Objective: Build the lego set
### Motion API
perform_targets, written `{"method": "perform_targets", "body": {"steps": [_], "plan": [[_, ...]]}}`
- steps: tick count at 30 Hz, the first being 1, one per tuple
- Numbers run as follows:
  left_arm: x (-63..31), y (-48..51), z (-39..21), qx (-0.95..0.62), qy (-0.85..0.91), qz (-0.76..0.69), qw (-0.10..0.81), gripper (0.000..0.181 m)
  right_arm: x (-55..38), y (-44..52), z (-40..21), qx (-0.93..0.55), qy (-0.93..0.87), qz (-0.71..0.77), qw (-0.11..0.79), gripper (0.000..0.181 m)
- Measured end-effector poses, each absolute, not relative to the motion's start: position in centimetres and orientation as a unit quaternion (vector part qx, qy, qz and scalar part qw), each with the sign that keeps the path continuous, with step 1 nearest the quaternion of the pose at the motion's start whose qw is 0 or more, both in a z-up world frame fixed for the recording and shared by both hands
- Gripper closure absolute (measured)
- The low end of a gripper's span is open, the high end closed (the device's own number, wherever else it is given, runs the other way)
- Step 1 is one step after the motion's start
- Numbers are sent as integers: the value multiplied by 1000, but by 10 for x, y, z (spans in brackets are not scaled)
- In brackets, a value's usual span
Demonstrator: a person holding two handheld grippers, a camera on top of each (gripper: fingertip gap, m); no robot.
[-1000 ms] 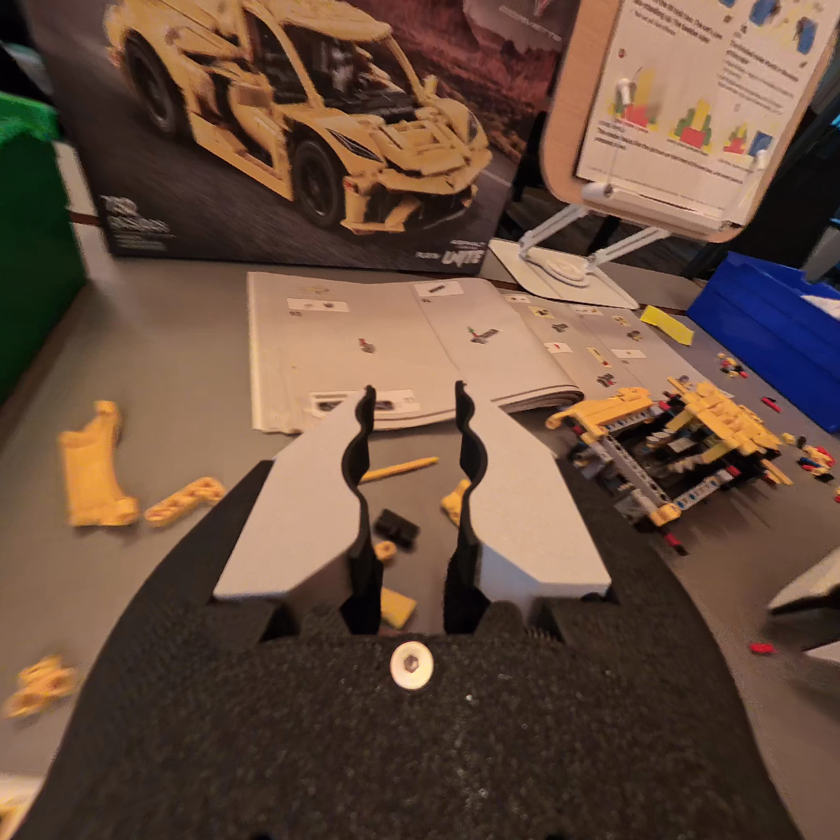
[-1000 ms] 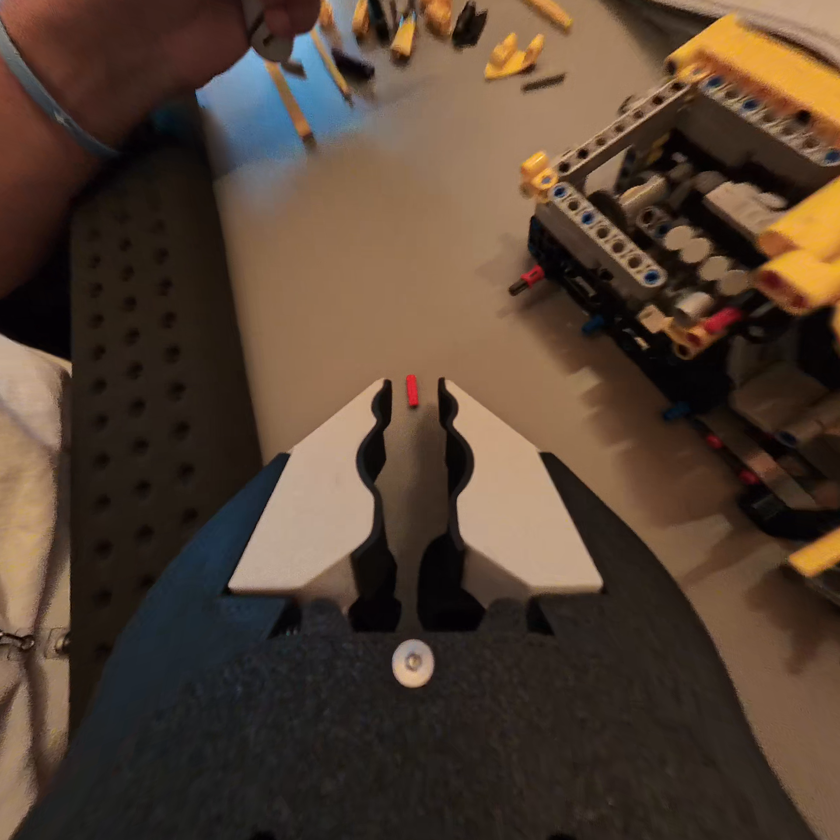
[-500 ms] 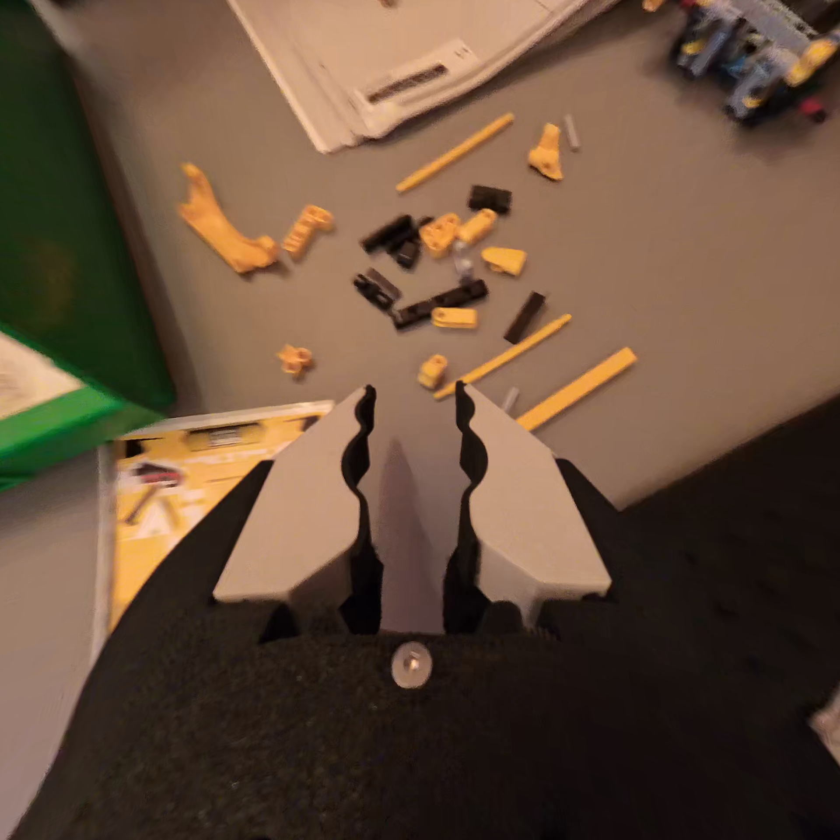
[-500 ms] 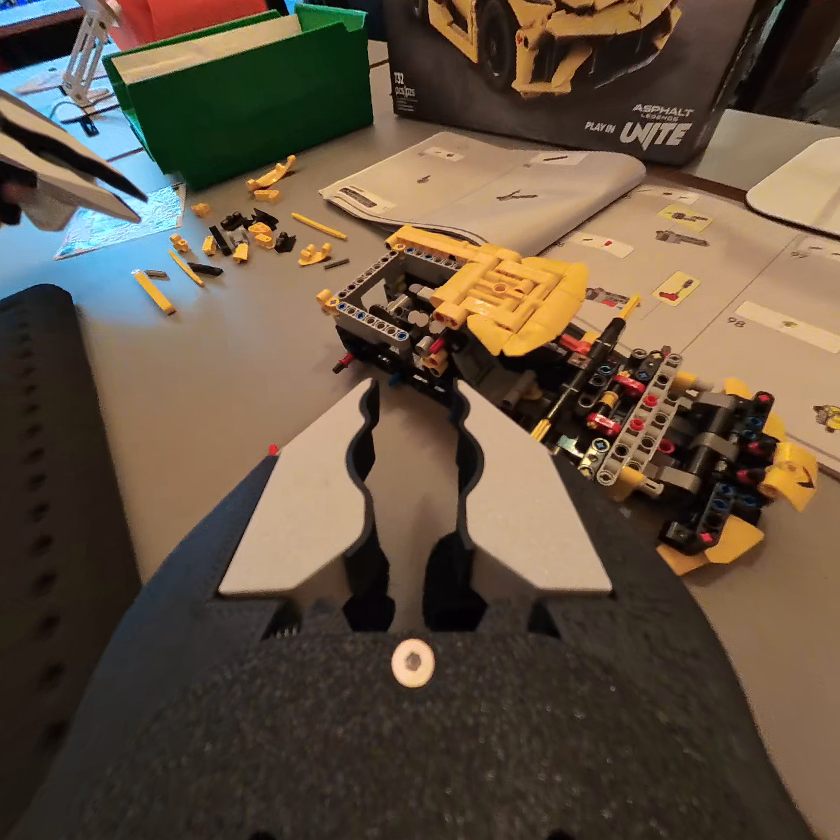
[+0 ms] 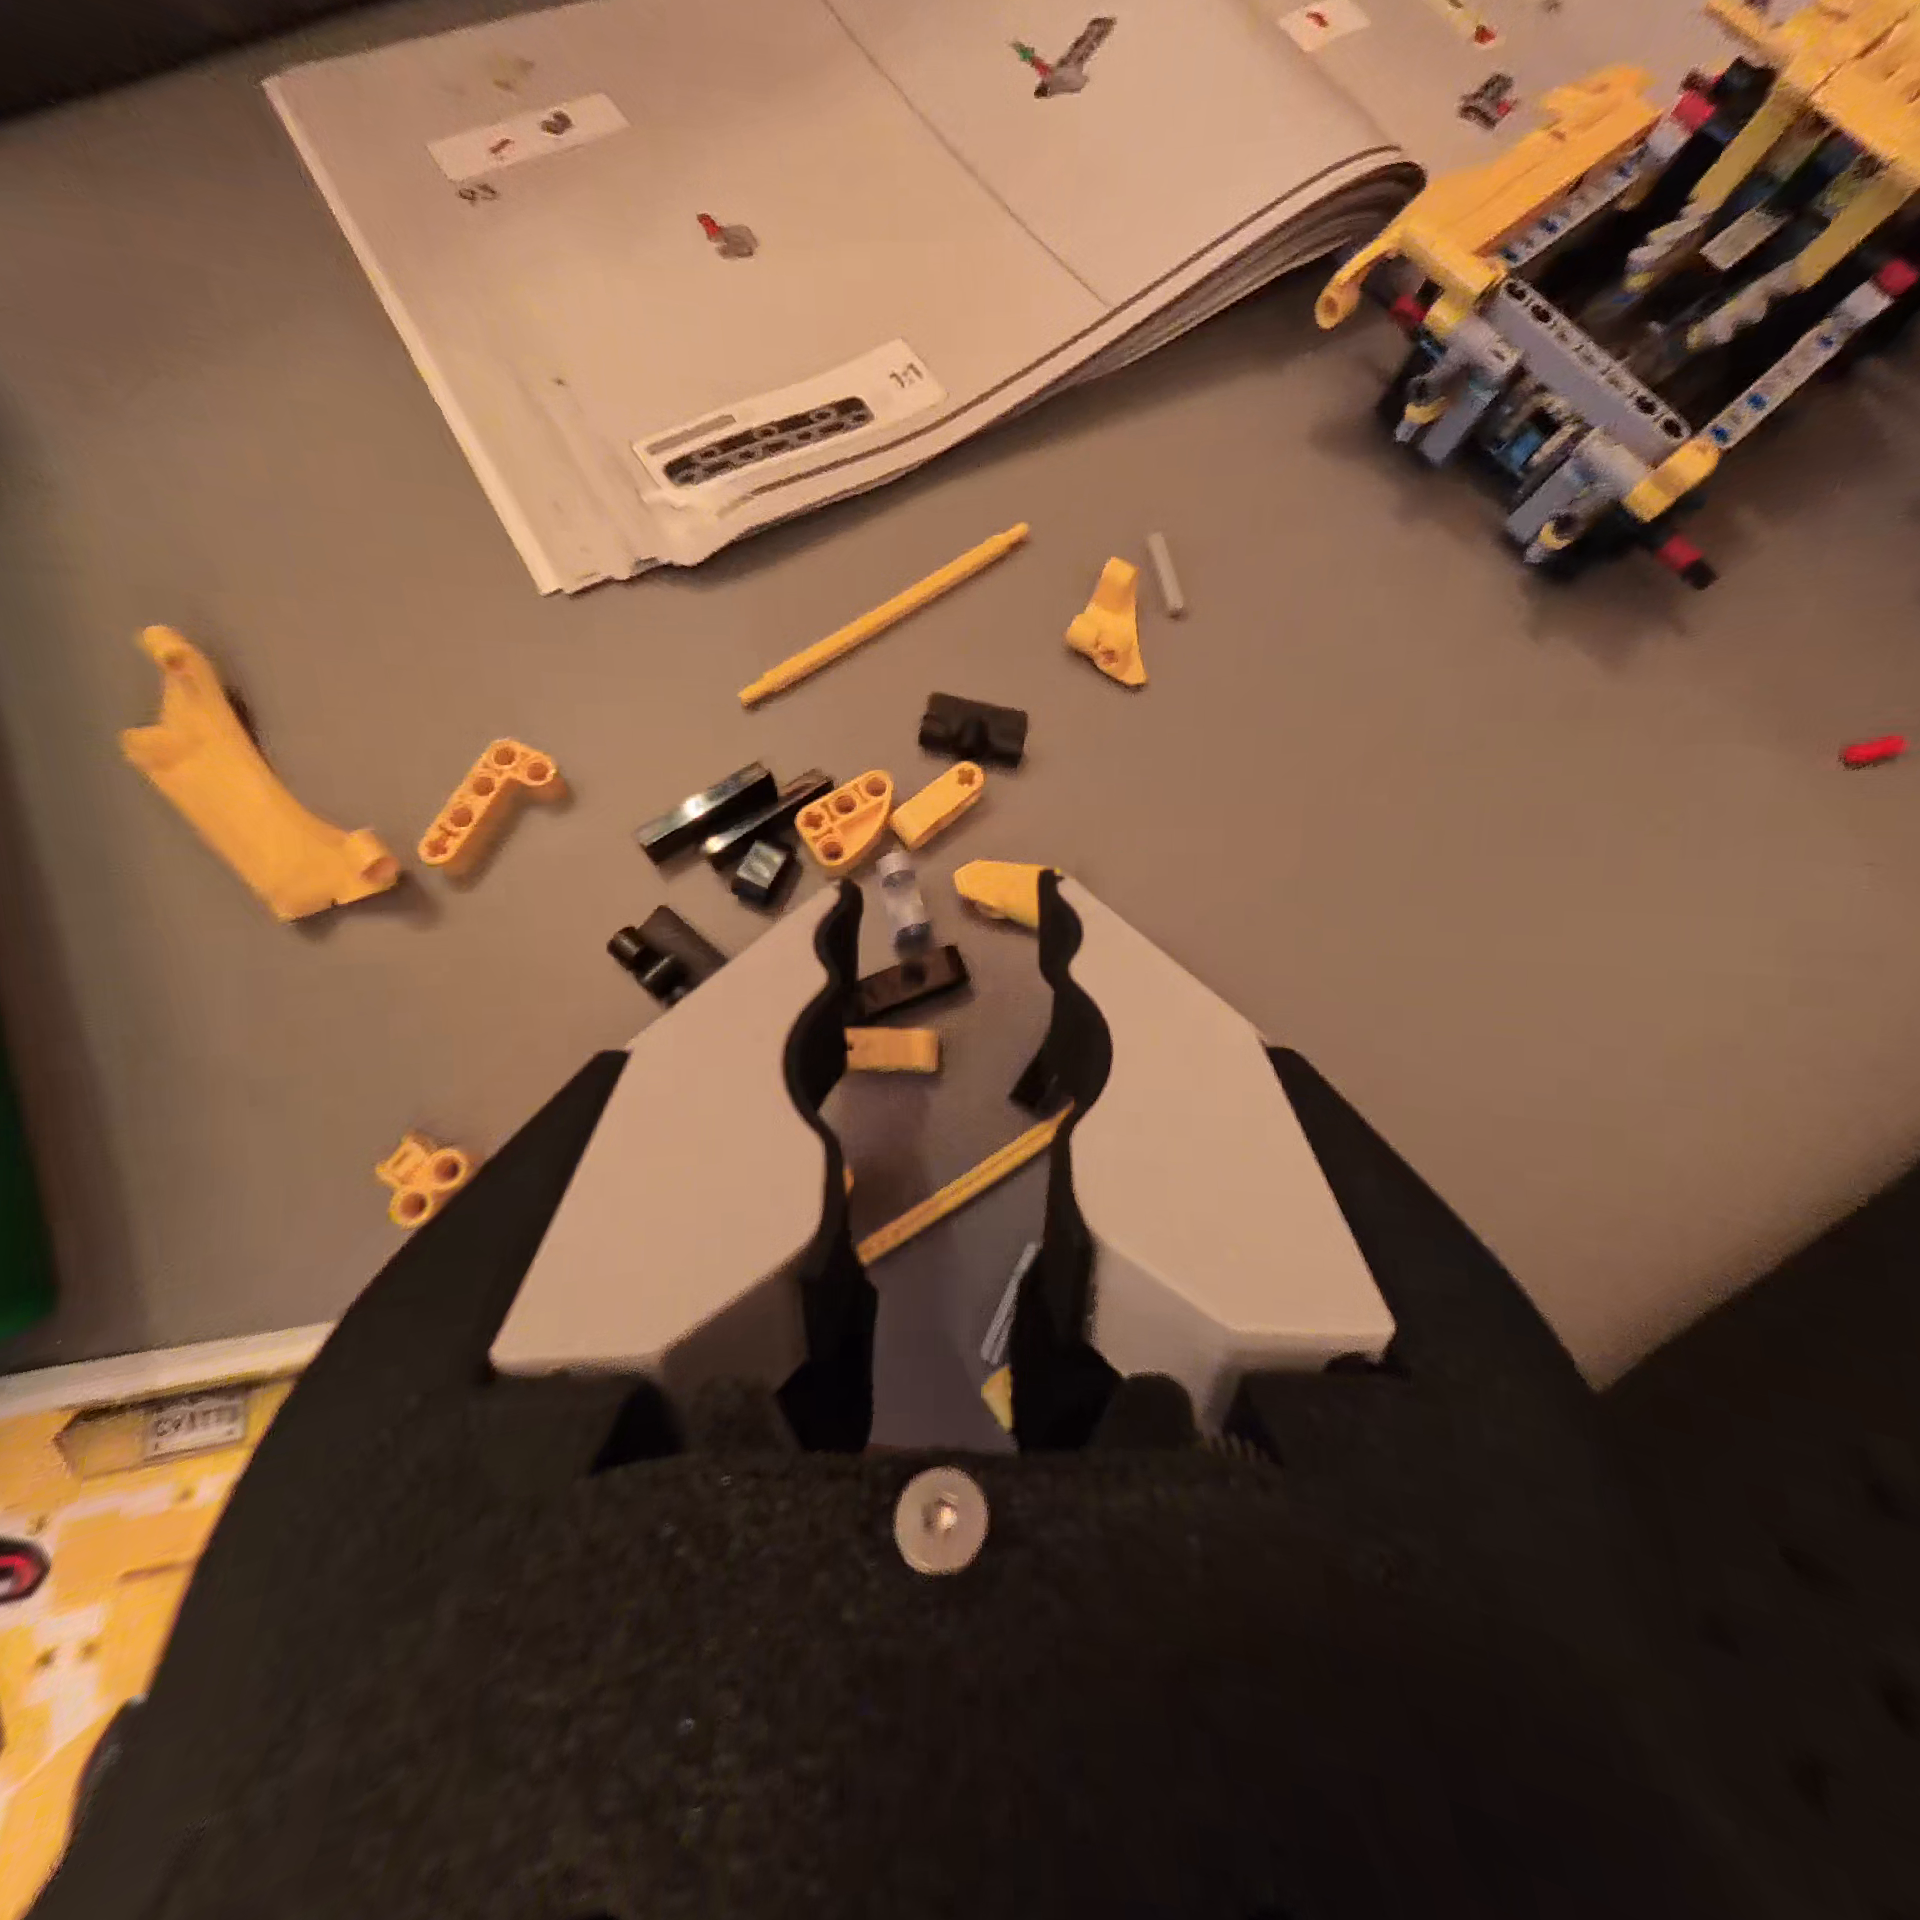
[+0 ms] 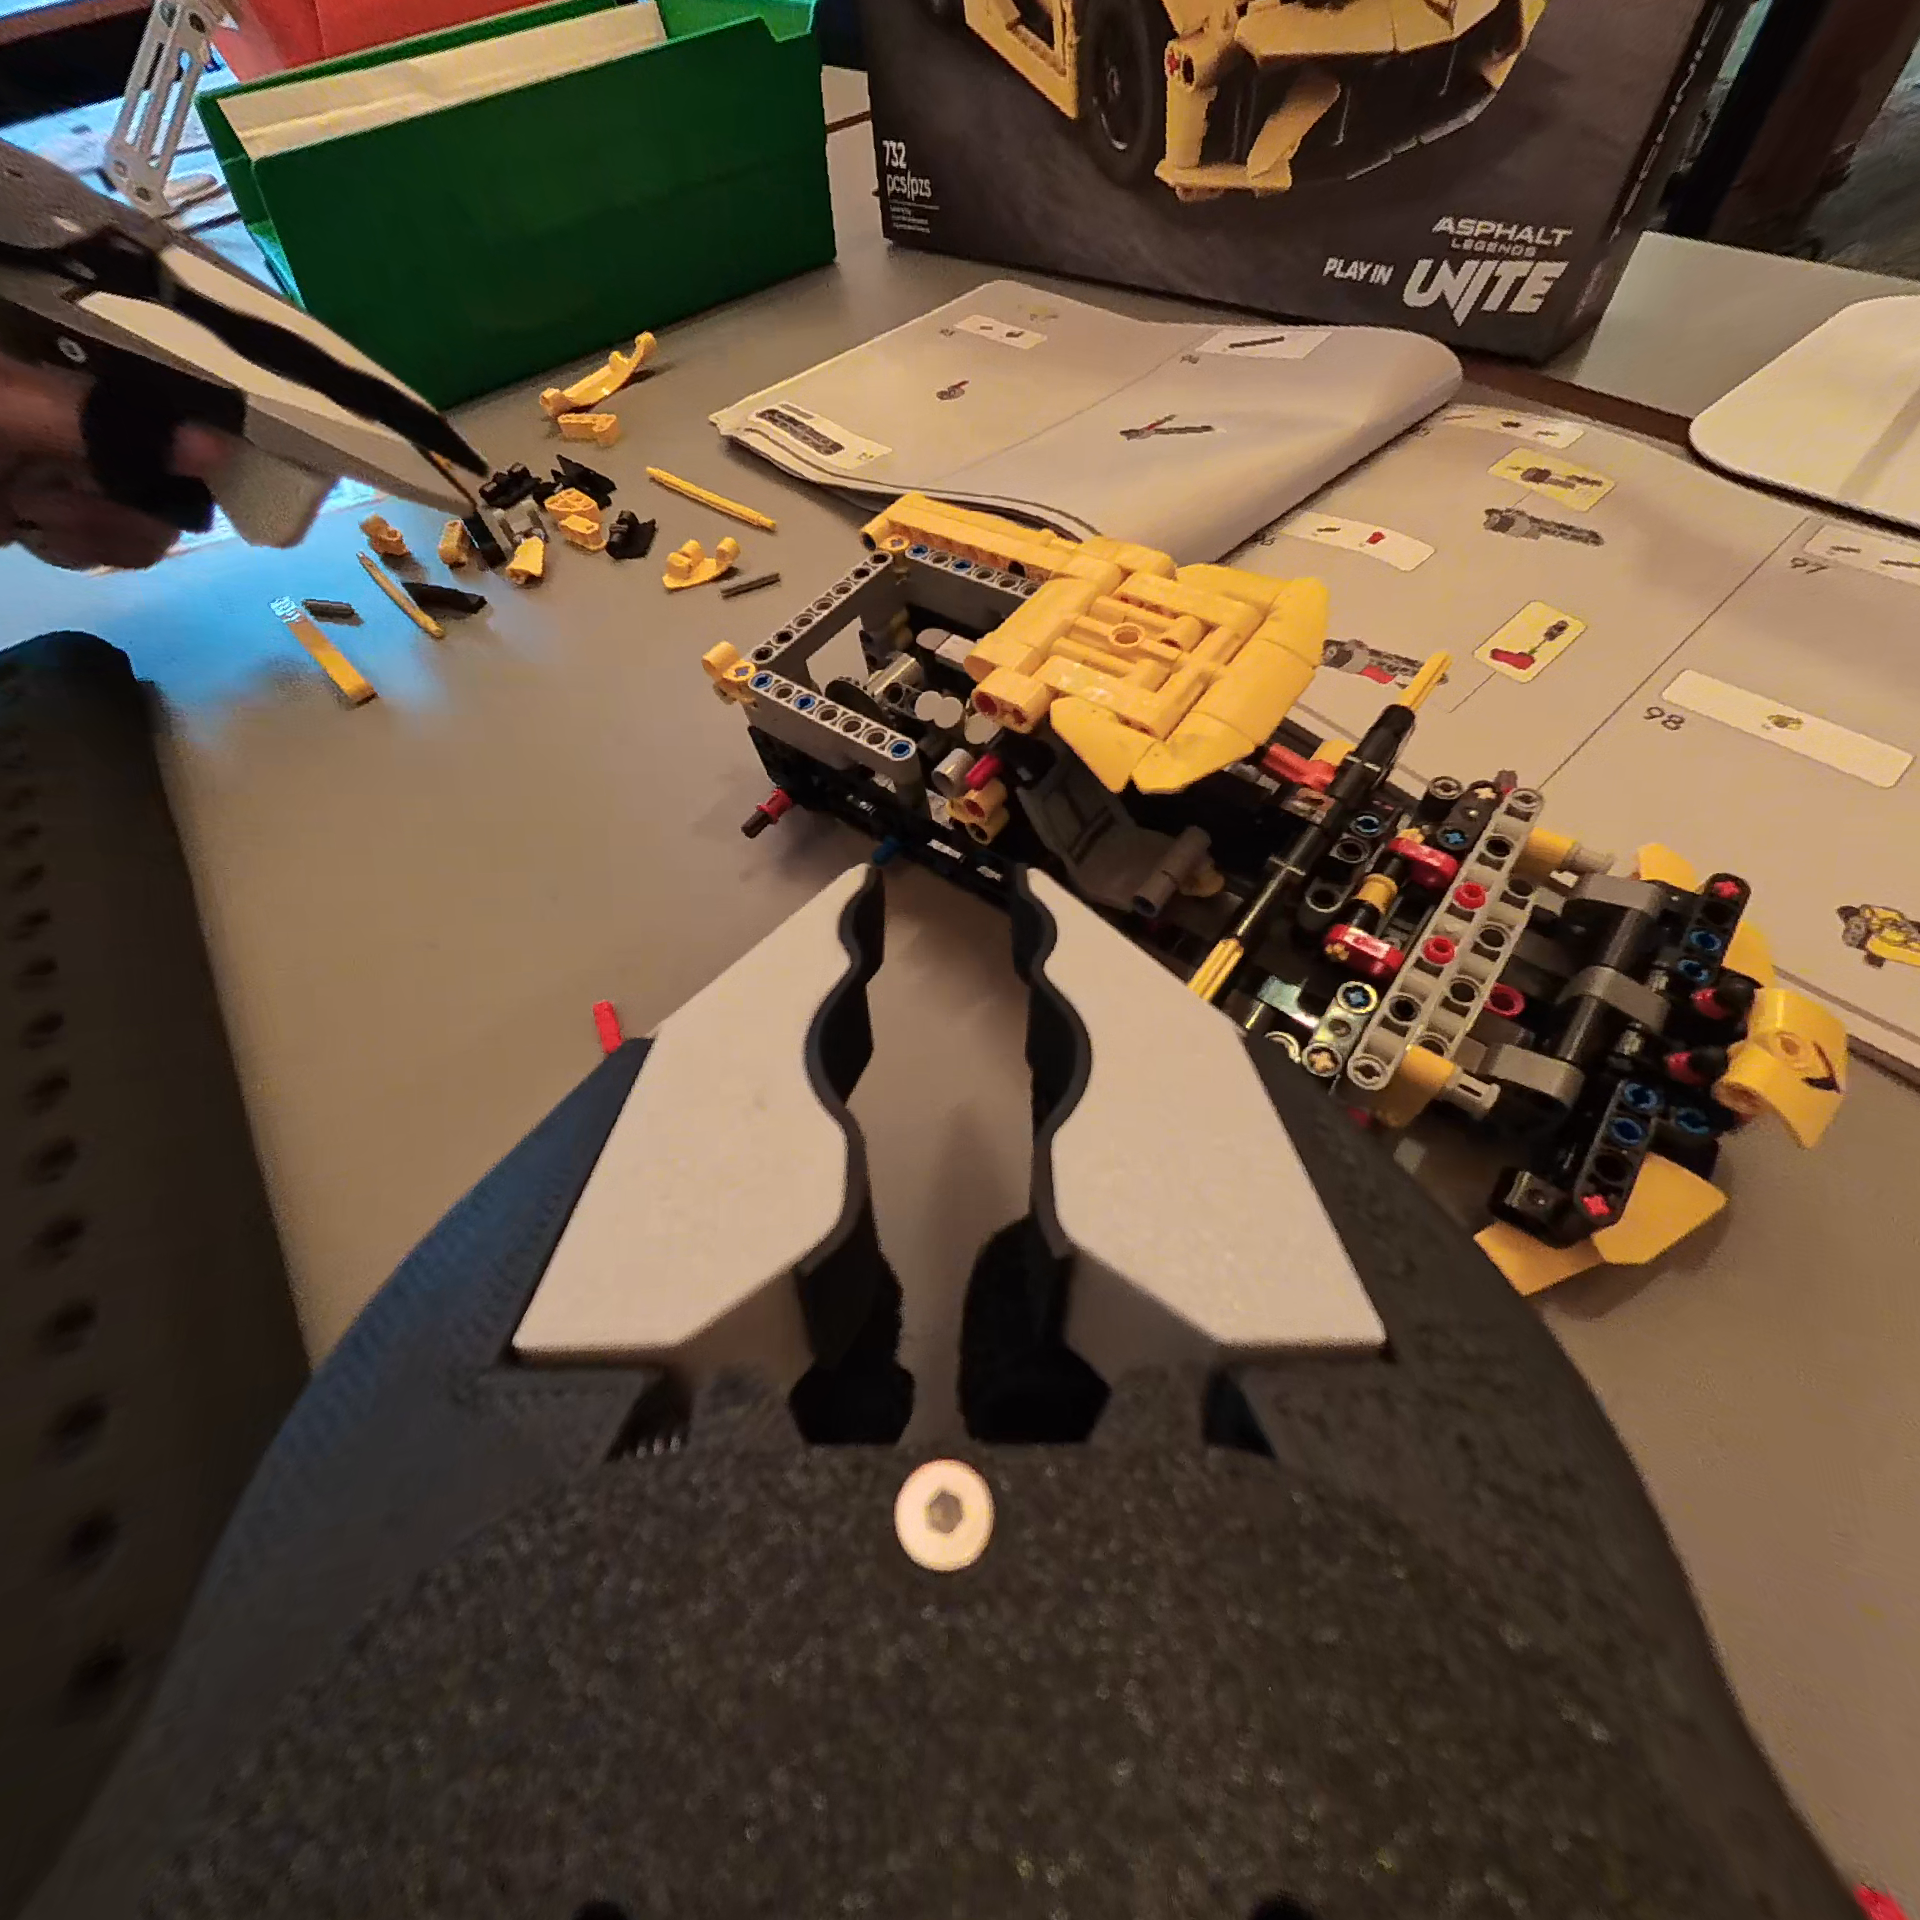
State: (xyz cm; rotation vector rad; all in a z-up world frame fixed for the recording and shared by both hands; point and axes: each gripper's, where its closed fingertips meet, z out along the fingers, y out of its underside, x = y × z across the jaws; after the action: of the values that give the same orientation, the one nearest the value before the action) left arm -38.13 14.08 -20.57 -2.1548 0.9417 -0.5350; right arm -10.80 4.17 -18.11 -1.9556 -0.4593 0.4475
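Left gripper [image 5: 945, 904] open, empty, poised over loose parts [image 5: 842, 821] for picking. Right gripper [image 6: 951, 904] open, empty, waiting just before car chassis [image 6: 1143, 748].

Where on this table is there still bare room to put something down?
The widest bare patch of table lies between the loose pieces, the half-built car and the dark perforated pad; only a small red pin lies there. It is crowded around the loose pieces, where the left gripper hovers open, and across the open instruction booklet.
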Motion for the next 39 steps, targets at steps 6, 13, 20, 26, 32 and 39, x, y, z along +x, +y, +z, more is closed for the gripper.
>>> {"method": "perform_targets", "body": {"steps": [6, 13, 20, 26, 32, 39], "plan": [[-384, 150, -224, -847, 381, -142, 343, 175, -105, 41, -178, -812, -185, 186, 522, 159], [-341, 126, -161, -792, 402, -235, 394, 174, -106, 41, -176, -809, -185, 193, 524, 160], [-240, 46, -196, -743, 516, -317, 286, 174, -104, 41, -174, -807, -185, 189, 528, 161], [-218, 25, -216, -728, 551, -319, 255, 174, -103, 41, -172, -805, -173, 210, 527, 161], [-204, 28, -203, -714, 533, -343, 296, 174, -124, 35, -176, -802, -211, 240, 505, 160], [-186, 37, -116, -634, 341, -606, 338, 174, -183, 28, -138, -729, -298, 279, 550, 142]]}}
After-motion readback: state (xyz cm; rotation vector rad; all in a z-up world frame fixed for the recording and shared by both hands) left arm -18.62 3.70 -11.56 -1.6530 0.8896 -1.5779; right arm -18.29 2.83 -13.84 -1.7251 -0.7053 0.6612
